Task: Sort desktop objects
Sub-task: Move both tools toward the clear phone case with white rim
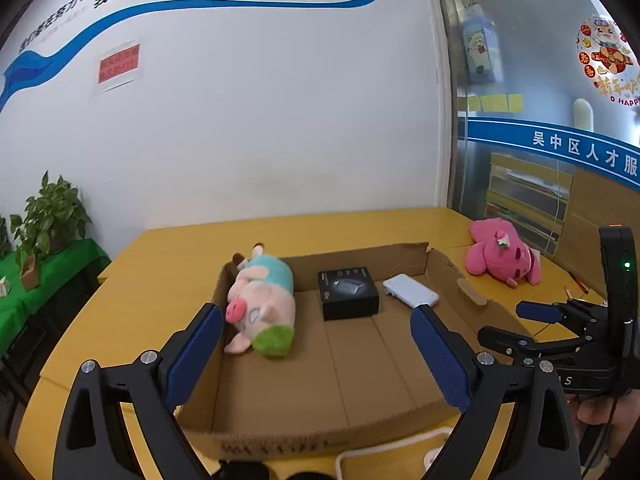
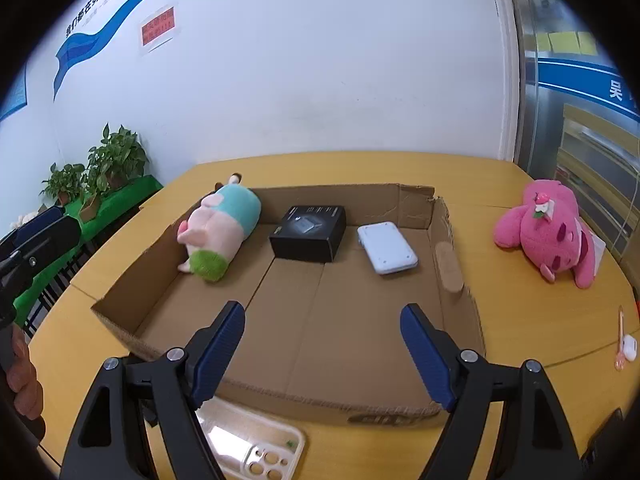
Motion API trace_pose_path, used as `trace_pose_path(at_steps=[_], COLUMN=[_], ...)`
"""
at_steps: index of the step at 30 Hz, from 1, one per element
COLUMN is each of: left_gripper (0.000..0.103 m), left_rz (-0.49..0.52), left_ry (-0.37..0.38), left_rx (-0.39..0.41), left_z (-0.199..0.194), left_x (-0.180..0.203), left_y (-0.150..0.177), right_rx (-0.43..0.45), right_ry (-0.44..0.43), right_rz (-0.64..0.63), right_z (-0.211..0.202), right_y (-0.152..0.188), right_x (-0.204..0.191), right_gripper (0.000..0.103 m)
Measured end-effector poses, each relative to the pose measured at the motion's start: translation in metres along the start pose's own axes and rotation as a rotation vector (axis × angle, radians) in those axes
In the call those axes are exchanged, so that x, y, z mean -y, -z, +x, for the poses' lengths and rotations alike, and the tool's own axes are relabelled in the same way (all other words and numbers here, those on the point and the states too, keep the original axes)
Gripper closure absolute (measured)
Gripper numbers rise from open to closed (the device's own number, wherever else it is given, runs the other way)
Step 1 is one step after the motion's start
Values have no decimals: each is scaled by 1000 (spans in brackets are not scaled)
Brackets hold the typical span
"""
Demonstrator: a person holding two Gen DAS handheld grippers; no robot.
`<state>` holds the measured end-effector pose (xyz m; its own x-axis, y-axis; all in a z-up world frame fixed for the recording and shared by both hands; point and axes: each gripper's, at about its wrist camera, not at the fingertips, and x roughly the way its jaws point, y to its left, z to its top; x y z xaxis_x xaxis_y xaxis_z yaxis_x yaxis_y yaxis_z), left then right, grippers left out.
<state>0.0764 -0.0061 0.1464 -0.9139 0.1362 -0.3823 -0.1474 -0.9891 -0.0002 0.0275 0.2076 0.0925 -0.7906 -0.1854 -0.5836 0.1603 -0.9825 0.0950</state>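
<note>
My right claw (image 2: 322,348) and left claw (image 1: 316,356) both gape wide and empty over the box (image 2: 456,264), while the pink plush (image 2: 546,226) lies outside near the counter's right edge, nearer my right.

the left tool (image 1: 316,332) has two black angular arms with triangular cut-outs, each tipped by a dark blue pad with a fine dotted texture, and round silver screws at the joints. the right tool (image 2: 322,334) is built the same way. seen from the left wrist, the right tool's black body carries a small green light, an orange trim and a white letter "s". bare skin of the person's fingers shows on both handles.
</note>
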Motion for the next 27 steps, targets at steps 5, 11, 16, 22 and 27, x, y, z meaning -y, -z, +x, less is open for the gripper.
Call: trace_pose_path(at_steps=[5,11,16,22,27], left_gripper=[6,6,6,6,6], left_rz=[-60,-86,-81,-68,-62], left_ry=[6,9,7,20,38], left_rx=[-22,-36,-30,-30,-30], left_z=[-10,-17,-21,-23,-24], left_x=[-1,0,3,9,17], left_y=[26,39,40,40,40], right_rx=[25,32,44,63,73], right_ry=[21,26,25,35,33], right_rz=[-53,-68,-56,-53,-62], right_z=[-13,-19,-27,-40,-51], right_y=[19,27,31,34,36], right_x=[-22,-28,-26,-27,-29], right_gripper=[23,23,23,23,23])
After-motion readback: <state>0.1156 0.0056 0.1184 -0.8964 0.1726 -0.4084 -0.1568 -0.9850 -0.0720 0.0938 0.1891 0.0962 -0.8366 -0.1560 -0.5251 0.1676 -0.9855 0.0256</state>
